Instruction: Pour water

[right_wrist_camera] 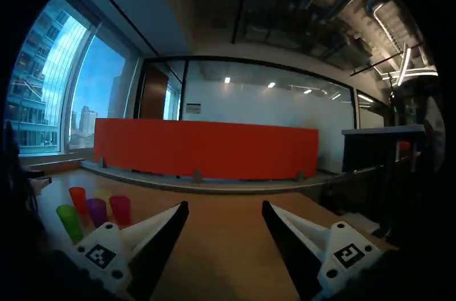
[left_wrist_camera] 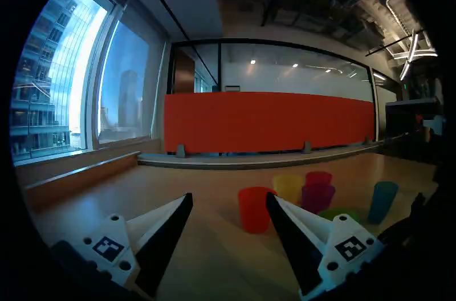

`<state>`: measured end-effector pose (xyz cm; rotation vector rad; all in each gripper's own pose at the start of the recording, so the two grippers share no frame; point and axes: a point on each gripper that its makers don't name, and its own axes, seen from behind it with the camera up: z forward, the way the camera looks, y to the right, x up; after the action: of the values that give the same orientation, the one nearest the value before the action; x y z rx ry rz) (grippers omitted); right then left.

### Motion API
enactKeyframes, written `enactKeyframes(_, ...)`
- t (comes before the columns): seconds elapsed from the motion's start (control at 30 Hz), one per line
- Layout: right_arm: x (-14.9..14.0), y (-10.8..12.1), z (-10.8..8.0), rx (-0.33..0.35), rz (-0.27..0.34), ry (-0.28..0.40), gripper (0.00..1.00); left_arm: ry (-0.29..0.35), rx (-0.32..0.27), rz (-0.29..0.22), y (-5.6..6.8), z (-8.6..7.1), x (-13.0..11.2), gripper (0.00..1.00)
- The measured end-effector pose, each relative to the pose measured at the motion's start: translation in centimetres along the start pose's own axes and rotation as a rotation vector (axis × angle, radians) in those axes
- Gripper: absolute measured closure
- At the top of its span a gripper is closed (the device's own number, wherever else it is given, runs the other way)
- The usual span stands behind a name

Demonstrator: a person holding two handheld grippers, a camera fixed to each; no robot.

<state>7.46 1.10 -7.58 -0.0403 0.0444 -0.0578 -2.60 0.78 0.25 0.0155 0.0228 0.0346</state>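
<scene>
Your left tool [left_wrist_camera: 228,195] sits spread wide above the wooden bench [left_wrist_camera: 216,255], gripping nothing. The orange cup [left_wrist_camera: 253,208] stands on the bench just beyond its right finger, with the yellow cup [left_wrist_camera: 288,186], purple cup [left_wrist_camera: 317,197] and teal cup [left_wrist_camera: 382,201] grouped behind it. Your right tool [right_wrist_camera: 224,204] is spread and empty too, those cups well off to its left

orange cup [left_wrist_camera: 253,210], teal cup [left_wrist_camera: 383,201], orange-red partition [left_wrist_camera: 268,121]
</scene>
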Motion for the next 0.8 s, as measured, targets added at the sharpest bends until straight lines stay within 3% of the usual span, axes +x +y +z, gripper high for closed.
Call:
enactKeyframes(0.57,-3.4,-1.1,2.1,0.056,0.032,-0.009,0.0,0.0,0.0,0.001,0.1,0.0,0.0,0.05)
enactKeyframes(0.8,-5.4,-0.7,3.5,0.037,0.059,-0.023,0.0,0.0,0.0,0.0,0.0,0.0,0.0,0.05)
